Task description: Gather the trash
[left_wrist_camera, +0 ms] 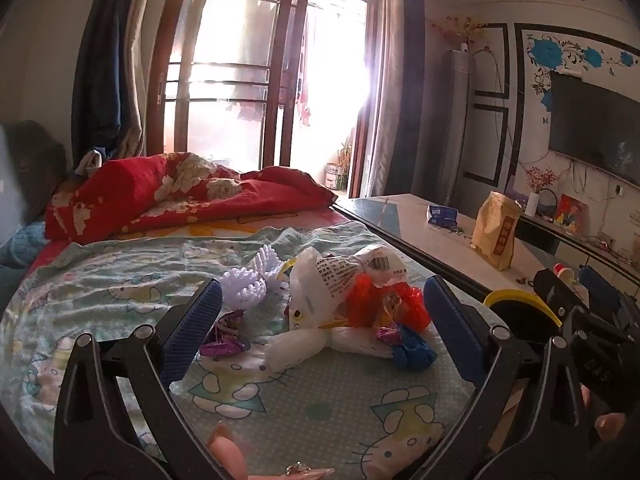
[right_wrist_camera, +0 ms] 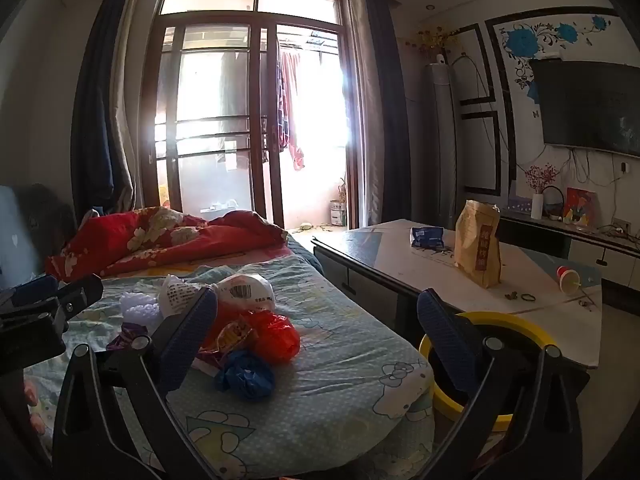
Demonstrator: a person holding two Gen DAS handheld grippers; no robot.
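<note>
Bed [left_wrist_camera: 120, 280]: trash pile [left_wrist_camera: 352, 304] ahead; left hand-held gripper [left_wrist_camera: 320, 332], right hand-held gripper [right_wrist_camera: 316, 336] wide open, empty.

Your bed [right_wrist_camera: 344, 344] wears a pale green cartoon-cat sheet, and on it lies a heap of trash: a white printed plastic bag [left_wrist_camera: 324, 284], a red bag [right_wrist_camera: 276, 334], a crumpled blue bag [right_wrist_camera: 245, 376], purple candy wrappers [left_wrist_camera: 224, 336] and white foam netting [left_wrist_camera: 244, 286]. A red floral quilt [left_wrist_camera: 168, 190] is bunched at the bed's far end.
</note>
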